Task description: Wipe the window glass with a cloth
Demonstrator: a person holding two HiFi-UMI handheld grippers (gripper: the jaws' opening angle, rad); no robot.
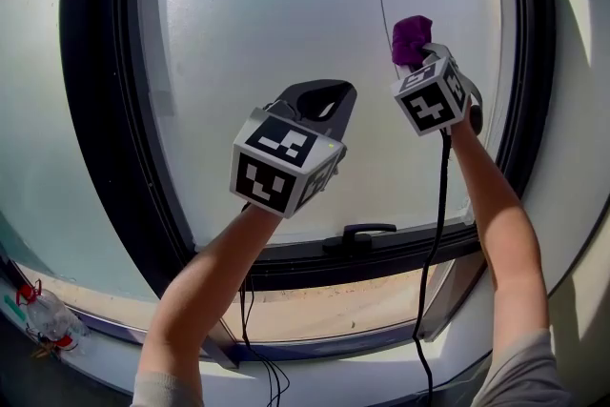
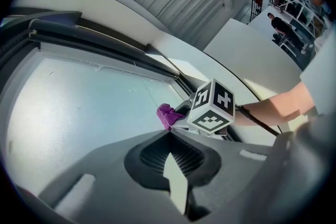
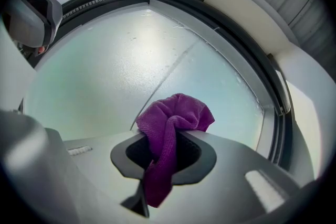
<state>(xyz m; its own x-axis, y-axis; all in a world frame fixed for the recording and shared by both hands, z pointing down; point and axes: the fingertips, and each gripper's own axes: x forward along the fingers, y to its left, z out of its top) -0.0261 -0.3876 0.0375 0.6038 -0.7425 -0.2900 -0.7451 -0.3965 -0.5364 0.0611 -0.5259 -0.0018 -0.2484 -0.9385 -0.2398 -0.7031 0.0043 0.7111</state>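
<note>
Currently: right gripper [image 3: 161, 153] pinches the purple cloth [image 3: 177, 113] at the window glass [image 1: 276, 24], upper right; contact probably light; left gripper [image 2: 171, 161] jaws pressed together, empty. Advice: press the wad flat, stroke in overlapping passes.

Bright daylight through the hazy window glass [image 1: 286, 33], strong fisheye bending, perhaps mild glare, dark vignetted corners.

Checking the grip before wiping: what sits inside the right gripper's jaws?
The purple cloth, pinched by the right gripper, its bunched end poking toward the window glass. How deep it reaches is hidden.
</note>
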